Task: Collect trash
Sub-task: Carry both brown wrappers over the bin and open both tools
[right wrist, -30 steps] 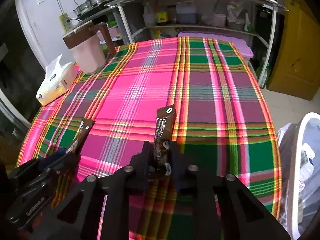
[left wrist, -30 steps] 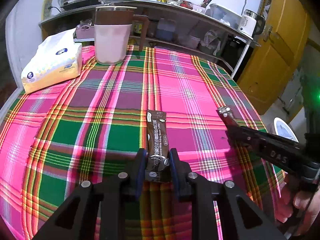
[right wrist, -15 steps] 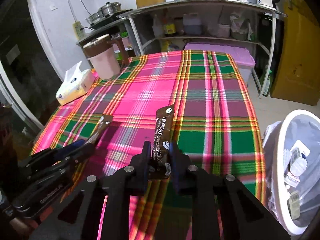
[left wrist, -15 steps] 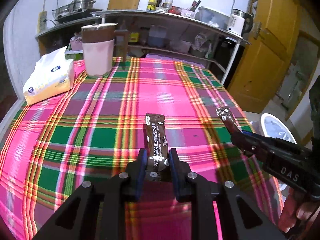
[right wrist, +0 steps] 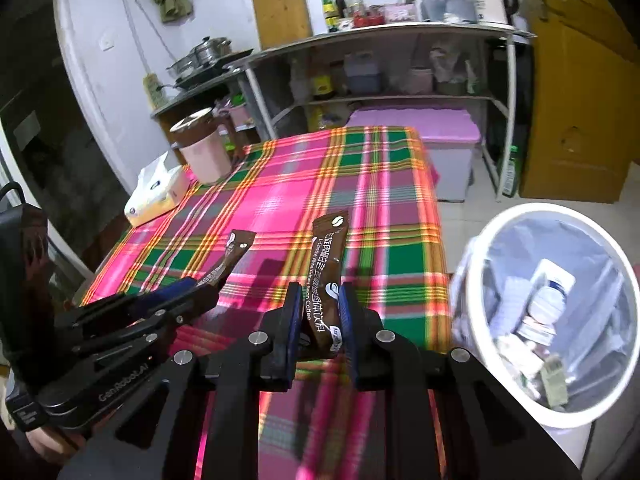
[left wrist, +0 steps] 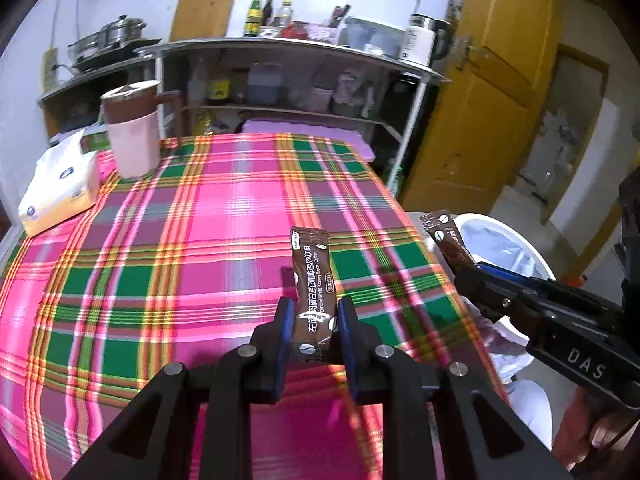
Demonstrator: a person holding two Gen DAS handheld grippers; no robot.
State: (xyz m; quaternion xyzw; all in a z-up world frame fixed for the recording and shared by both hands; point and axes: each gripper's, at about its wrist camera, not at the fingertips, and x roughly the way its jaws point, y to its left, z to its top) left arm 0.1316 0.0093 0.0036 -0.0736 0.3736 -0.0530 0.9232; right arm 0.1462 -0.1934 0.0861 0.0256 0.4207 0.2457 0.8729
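Observation:
My left gripper (left wrist: 313,312) is shut on a brown coffee sachet (left wrist: 313,276) and holds it upright above the plaid tablecloth (left wrist: 200,240). My right gripper (right wrist: 320,308) is shut on a second brown coffee sachet (right wrist: 326,268), also lifted off the table. Each gripper shows in the other's view: the right one (left wrist: 460,268) with its sachet (left wrist: 444,232), the left one (right wrist: 212,284) with its sachet (right wrist: 236,248). A white trash bin (right wrist: 476,264) lined with a bag and holding several discarded items stands on the floor right of the table; its rim (left wrist: 480,220) shows behind the right gripper.
A pink jug with a brown lid (left wrist: 132,132) and a tissue pack (left wrist: 56,188) stand at the table's far left. A metal shelf rack (left wrist: 288,64) with bottles and a kettle is behind the table. A yellow door (left wrist: 488,100) is at the right.
Both grippers have risen and pulled back toward the table's right edge with their sachets. The trash bin has come much further into the right wrist view.

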